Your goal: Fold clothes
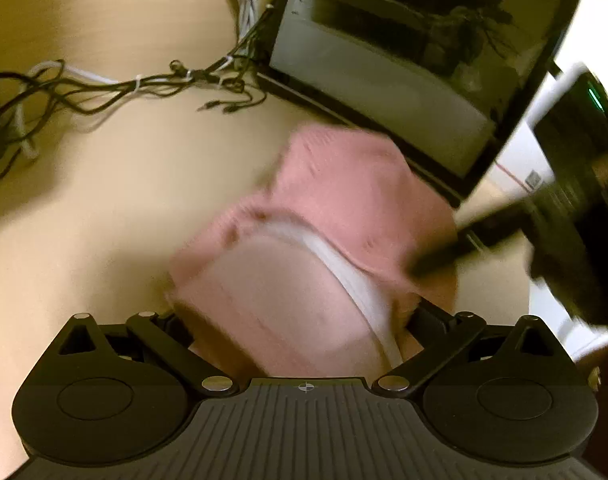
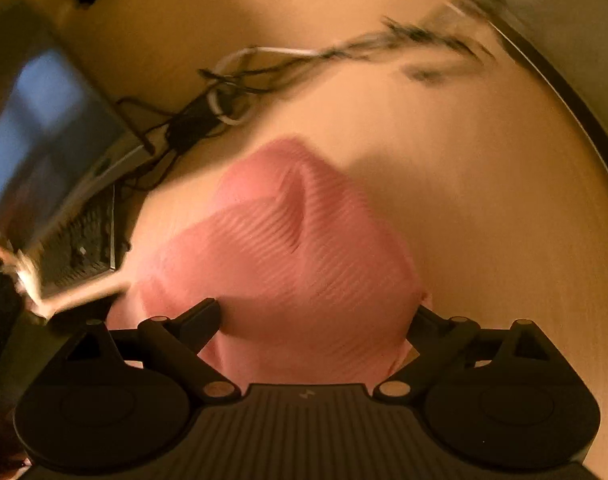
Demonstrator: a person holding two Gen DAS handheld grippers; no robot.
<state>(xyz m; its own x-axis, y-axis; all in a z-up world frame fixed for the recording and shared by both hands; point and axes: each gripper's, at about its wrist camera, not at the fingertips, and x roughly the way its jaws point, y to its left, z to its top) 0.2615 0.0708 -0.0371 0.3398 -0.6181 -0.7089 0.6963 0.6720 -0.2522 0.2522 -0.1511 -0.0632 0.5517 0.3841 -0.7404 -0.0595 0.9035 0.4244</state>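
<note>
Right now the pink ribbed garment (image 2: 299, 256) lies bunched on the pale wooden table (image 1: 115, 208), just in front of a laptop (image 1: 404, 64) and near a tangle of cables (image 1: 115, 84). Both grippers point down at it with jaws spread wide: the left gripper (image 1: 295, 320) straddles the end with the white band (image 1: 344, 276), the right gripper (image 2: 320, 312) straddles the ribbed bulk, neither visibly pinching the cloth.
</note>
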